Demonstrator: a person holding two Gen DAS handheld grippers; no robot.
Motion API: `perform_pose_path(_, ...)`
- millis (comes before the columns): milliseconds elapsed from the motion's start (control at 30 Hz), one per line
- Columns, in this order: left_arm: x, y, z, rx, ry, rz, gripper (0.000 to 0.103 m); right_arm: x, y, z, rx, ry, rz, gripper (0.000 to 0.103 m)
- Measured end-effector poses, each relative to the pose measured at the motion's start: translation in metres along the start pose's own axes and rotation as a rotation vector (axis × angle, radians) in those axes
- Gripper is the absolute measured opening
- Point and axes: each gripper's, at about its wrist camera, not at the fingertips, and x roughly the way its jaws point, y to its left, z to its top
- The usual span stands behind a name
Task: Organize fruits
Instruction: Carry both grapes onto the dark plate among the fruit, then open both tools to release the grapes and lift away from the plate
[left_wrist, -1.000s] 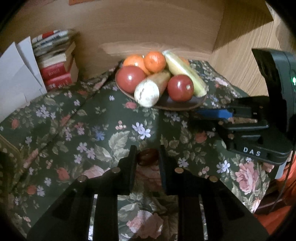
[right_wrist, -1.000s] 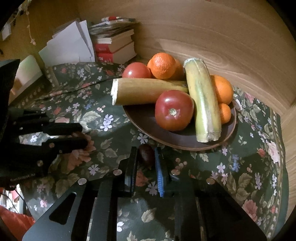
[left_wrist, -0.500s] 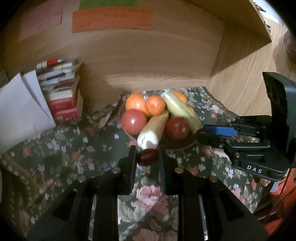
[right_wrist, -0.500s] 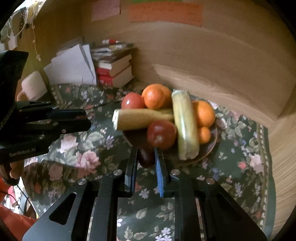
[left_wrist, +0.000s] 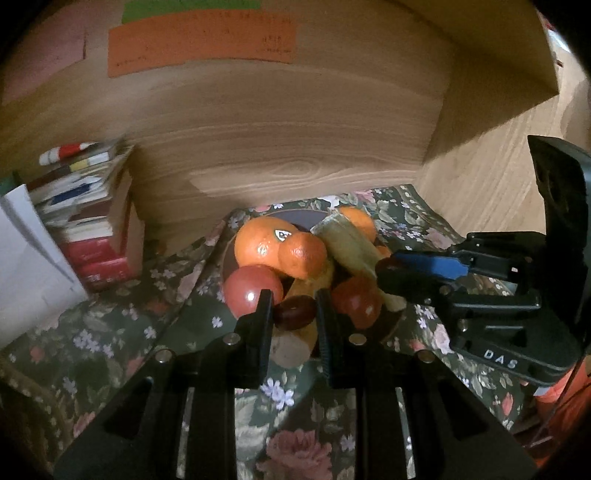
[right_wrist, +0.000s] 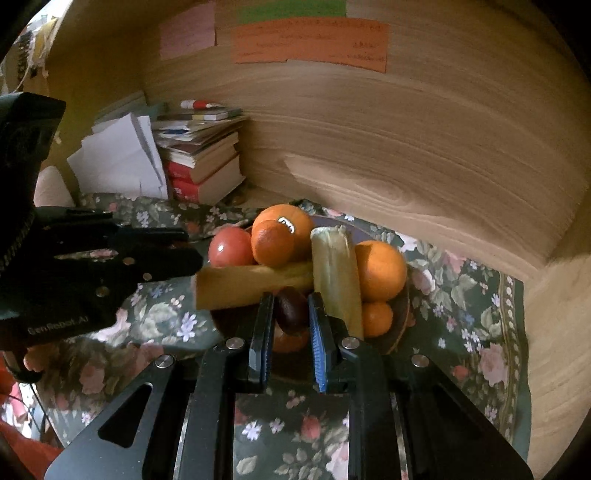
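**Two dark fruits held over the plate**

Each gripper had its jaws clamped on a small dark red fruit. The left gripper (left_wrist: 294, 314) pinched its date (left_wrist: 294, 313) sideways between black fingers, and in its own view the fruit hung in front of the plate (left_wrist: 295, 216). The right gripper (right_wrist: 290, 314) gripped a second date (right_wrist: 291, 308) end-up between blue pads, just before the plate's near edge.

The plate sat on a dark floral cloth (right_wrist: 472, 332) against a wooden wall. It was piled high: a big orange (right_wrist: 286, 225) with a sticker, a smaller orange (right_wrist: 272, 243) in front of it, a tomato (right_wrist: 231, 247) on the left, two long pale yellow-green pieces (right_wrist: 334, 273) crossed over each other, and two more oranges (right_wrist: 380, 271) on the right side. A second tomato (left_wrist: 356, 301) showed only from the left.

Books (right_wrist: 201, 162) were stacked in the corner beside white papers (right_wrist: 118, 158). Coloured notes (right_wrist: 310, 42) hung on the wall above.
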Motion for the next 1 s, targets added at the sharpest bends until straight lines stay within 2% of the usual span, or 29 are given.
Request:
perform_pose_path(267,0.027,0.004,0.011,-0.009,0.037,-0.023,0.022,0.02,-0.006,0.006,0.008,0.031,0.002,0.017)
perform_pose_path(467,0.032,0.006,0.013,-0.011,0.041,-0.032,0.023,0.026,-0.008,0.006,0.008,0.034,0.006,0.017)
perform_pose_path(567,0.03,0.004,0.014,-0.002,0.038,-0.034,0.032,0.027,-0.01,0.006,0.017,0.037,0.011,0.018)
perform_pose_path(633,0.024,0.004,0.014,-0.002,0.015,-0.016,0.05,0.025,-0.012,0.006,0.028,0.031,0.012,0.026)
perform_pose_path(700,0.019,0.004,0.014,-0.003,-0.012,0.005,0.052,0.022,-0.014,0.006,0.032,0.014,0.0,0.034)
perform_pose_path(733,0.017,0.005,0.015,-0.006,-0.016,0.006,0.052,0.021,-0.014,0.007,0.035,0.008,-0.001,0.035)
perform_pose_path(867,0.001,0.009,0.017,-0.036,-0.053,0.014,0.052,0.008,-0.019,0.008,0.051,-0.028,-0.009,0.035)
perform_pose_path(1000,-0.025,0.007,0.02,-0.044,-0.128,0.041,0.052,-0.016,-0.02,0.013,0.069,-0.091,-0.026,0.035)
